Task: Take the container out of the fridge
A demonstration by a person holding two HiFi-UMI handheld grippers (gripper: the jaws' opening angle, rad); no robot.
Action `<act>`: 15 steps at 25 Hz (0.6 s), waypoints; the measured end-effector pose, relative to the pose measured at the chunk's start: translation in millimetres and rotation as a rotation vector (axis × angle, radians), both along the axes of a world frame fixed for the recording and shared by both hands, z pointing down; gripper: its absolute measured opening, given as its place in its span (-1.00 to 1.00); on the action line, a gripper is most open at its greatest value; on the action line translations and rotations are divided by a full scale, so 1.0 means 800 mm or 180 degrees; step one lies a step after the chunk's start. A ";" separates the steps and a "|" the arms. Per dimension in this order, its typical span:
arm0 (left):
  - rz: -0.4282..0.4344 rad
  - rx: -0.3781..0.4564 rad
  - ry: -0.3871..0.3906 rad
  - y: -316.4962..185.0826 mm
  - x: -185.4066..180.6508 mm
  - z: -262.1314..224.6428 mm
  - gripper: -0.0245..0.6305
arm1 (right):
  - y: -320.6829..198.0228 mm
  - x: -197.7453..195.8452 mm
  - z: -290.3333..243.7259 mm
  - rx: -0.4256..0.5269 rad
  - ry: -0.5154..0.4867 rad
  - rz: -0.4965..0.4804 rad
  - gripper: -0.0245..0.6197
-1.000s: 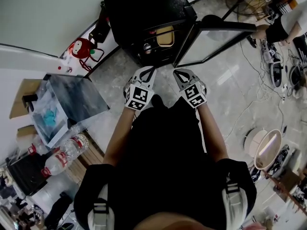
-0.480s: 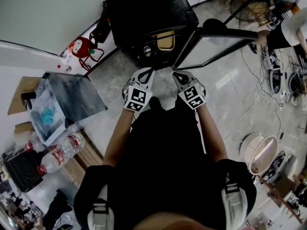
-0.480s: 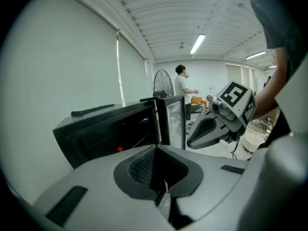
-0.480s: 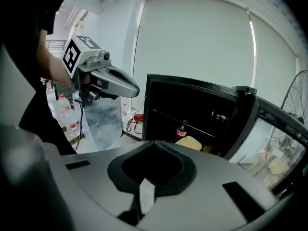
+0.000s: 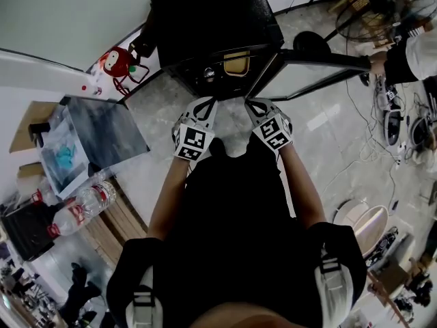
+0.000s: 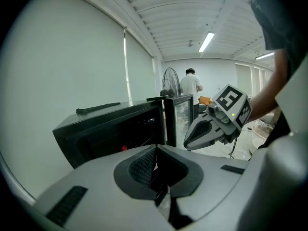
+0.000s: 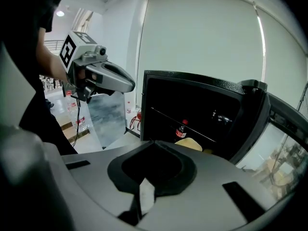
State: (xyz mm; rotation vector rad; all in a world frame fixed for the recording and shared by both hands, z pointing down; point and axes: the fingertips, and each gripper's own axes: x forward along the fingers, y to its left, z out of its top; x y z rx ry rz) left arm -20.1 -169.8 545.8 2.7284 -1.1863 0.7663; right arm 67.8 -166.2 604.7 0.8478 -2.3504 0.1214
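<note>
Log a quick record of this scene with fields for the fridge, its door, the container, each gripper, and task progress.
fridge: black mini fridge on the floor, ahead of the person
door: glass door swung open to the right
container: tan container on a shelf inside, with a red-capped bottle near it
left: left gripper jaws together, empty, short of the fridge opening
right: right gripper jaws together, empty, short of the fridge opening
progress: container not yet touched
</note>
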 end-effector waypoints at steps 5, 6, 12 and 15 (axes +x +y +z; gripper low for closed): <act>-0.0147 -0.0039 -0.0012 0.002 -0.018 0.008 -0.85 | -0.021 -0.006 0.021 -0.0029 0.0147 -0.0127 -0.92; -0.0172 -0.0061 -0.0024 0.004 -0.023 0.011 -0.85 | -0.024 -0.008 0.027 -0.0030 0.0189 -0.0153 -0.92; -0.0317 -0.0113 -0.0048 0.010 -0.048 0.014 -0.85 | -0.042 -0.015 0.052 -0.0027 0.0412 -0.0322 -0.92; -0.0369 -0.0132 -0.0059 0.014 -0.058 0.017 -0.85 | -0.053 -0.017 0.064 -0.0030 0.0489 -0.0340 -0.92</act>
